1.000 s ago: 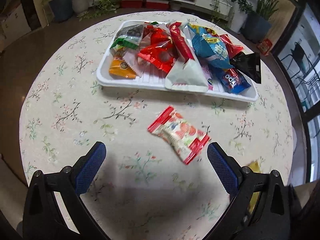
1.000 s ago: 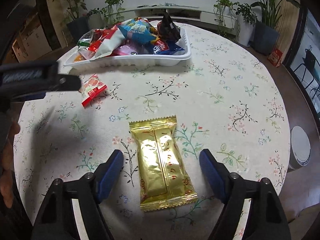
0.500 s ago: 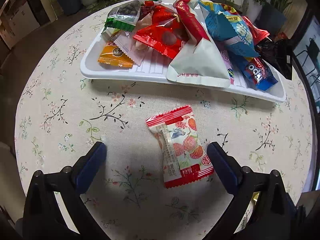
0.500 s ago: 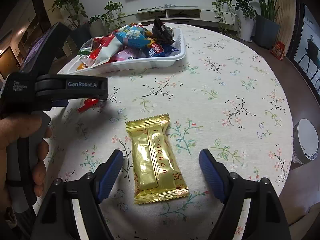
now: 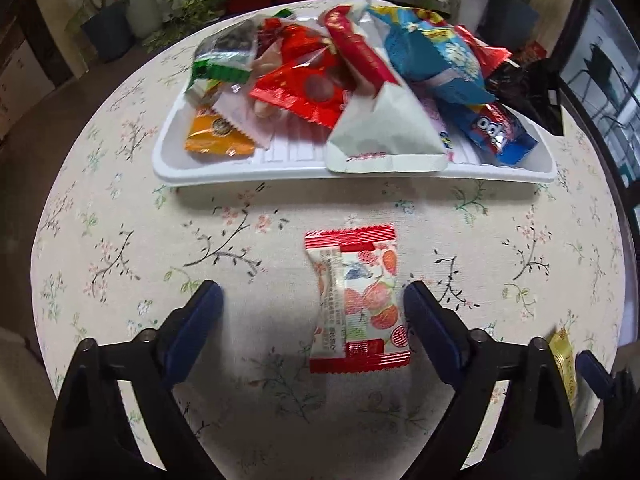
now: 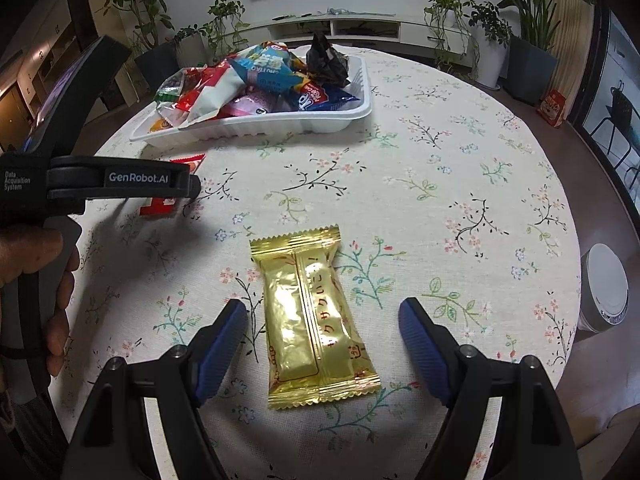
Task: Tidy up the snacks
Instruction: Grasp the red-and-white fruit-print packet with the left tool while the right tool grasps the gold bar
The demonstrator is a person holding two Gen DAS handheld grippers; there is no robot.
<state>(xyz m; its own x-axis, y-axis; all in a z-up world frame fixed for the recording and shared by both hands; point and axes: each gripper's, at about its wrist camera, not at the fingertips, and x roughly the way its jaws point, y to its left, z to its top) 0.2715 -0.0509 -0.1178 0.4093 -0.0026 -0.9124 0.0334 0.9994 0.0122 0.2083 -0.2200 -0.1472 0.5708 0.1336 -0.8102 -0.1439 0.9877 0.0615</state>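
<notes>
A red-and-white strawberry snack packet (image 5: 356, 300) lies on the floral tablecloth between the fingers of my left gripper (image 5: 314, 304). Its jaws are closing: the right pad is at the packet's edge and the left pad stands well apart. A gold snack packet (image 6: 316, 320) lies lengthwise between the fingers of my right gripper (image 6: 322, 332), which is open and clear of it on both sides. The white tray (image 5: 240, 170), heaped with several snack bags, sits just beyond the strawberry packet. In the right wrist view the tray (image 6: 256, 128) is at the far left.
A hand (image 6: 36, 256) holds the left tool's black frame (image 6: 120, 178), which partly hides the strawberry packet (image 6: 158, 206). The gold packet's end (image 5: 564, 356) shows at the lower right. Potted plants and a low shelf ring the round table. A white round device (image 6: 604, 288) sits on the floor.
The left gripper came down and forward over the strawberry packet, which now lies between its fingers, and the jaws have narrowed. The right gripper and the gold packet kept still.
</notes>
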